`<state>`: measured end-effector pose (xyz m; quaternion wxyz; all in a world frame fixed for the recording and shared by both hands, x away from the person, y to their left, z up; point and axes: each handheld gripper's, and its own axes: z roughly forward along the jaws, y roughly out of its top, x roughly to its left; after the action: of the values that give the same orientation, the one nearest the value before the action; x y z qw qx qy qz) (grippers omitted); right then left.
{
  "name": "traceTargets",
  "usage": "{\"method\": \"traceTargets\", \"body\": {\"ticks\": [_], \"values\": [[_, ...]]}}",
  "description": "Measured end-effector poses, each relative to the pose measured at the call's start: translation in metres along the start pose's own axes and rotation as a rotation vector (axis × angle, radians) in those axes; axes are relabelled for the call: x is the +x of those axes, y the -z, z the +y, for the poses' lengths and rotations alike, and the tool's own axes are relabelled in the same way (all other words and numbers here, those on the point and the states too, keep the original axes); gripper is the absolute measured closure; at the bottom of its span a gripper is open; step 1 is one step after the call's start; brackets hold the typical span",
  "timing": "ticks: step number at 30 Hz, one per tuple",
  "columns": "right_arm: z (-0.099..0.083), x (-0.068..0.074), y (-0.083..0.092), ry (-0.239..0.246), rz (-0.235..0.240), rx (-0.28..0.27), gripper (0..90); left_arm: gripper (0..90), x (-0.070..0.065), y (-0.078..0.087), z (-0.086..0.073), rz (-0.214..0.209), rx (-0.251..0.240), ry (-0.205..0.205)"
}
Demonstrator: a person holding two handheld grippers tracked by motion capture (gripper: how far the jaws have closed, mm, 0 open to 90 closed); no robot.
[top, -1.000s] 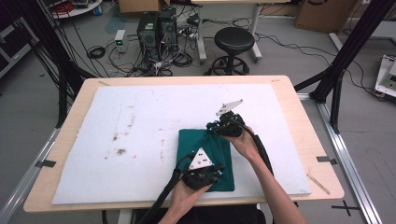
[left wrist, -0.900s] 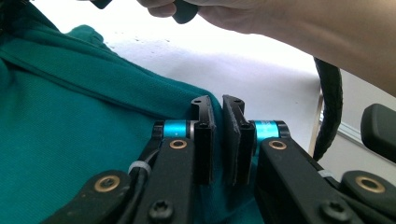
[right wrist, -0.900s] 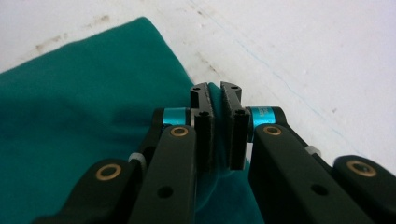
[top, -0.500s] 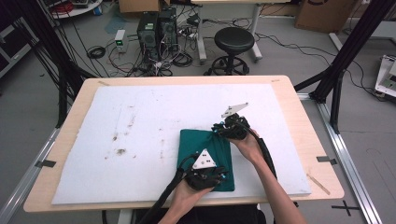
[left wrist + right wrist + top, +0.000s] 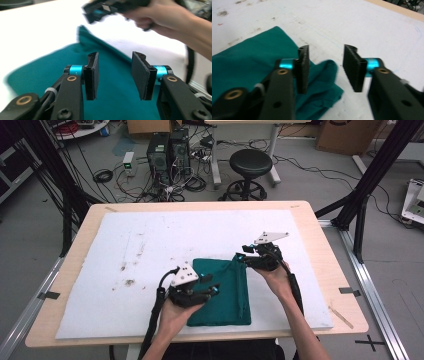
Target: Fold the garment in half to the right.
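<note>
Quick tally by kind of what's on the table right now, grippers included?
Green cloth: 1, folded on the white mat
White mat: 1, covering the wooden tabletop
Hand-held grippers: 2, left gripper and right gripper, both with fingers apart and nothing between them, jaws having just been opening
Total: 4

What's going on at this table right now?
A person with a two-jaw gripper in each hand is working on a folded green cloth that lies flat on the white mat. The left gripper and the right gripper have both just been opening, and nothing sits between their jaws. The left hovers over the cloth's near left edge, the right over its far right corner.
</note>
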<state>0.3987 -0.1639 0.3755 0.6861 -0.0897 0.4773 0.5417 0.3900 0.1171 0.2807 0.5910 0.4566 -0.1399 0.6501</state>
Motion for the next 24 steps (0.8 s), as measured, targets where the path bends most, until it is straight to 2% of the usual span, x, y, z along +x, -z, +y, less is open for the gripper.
{"method": "traceTargets", "body": {"ticks": [2,6,7,9,10,14,17,20,24], "values": [[0.002,0.008,-0.003,0.016,0.008,0.004,48.2,57.7,0.012,-0.002,0.001,0.046,-0.007,0.016],[0.006,0.022,-0.010,0.041,0.036,0.020,51.7,54.0,0.030,-0.007,0.004,0.134,-0.014,0.002],[0.006,0.025,-0.012,0.044,0.036,0.029,52.2,52.6,0.033,-0.009,0.004,0.144,-0.013,0.000],[0.006,0.027,-0.015,0.053,0.030,0.046,54.1,52.6,0.041,-0.016,0.004,0.172,0.012,-0.008],[0.005,0.027,-0.017,0.046,0.020,0.061,55.2,52.7,0.046,-0.021,0.002,0.184,0.034,0.002],[-0.004,0.017,-0.020,-0.003,-0.039,0.107,63.5,58.0,0.060,-0.036,-0.004,0.199,0.078,0.047],[-0.012,0.008,-0.020,-0.027,-0.074,0.133,70.3,65.7,0.065,-0.041,-0.007,0.206,0.093,0.055],[-0.020,0.003,-0.020,-0.054,-0.062,0.157,74.1,72.3,0.069,-0.043,-0.009,0.202,0.106,0.062],[-0.026,0.000,-0.020,-0.048,-0.050,0.177,80.2,76.7,0.071,-0.042,-0.010,0.200,0.120,0.065]]}}
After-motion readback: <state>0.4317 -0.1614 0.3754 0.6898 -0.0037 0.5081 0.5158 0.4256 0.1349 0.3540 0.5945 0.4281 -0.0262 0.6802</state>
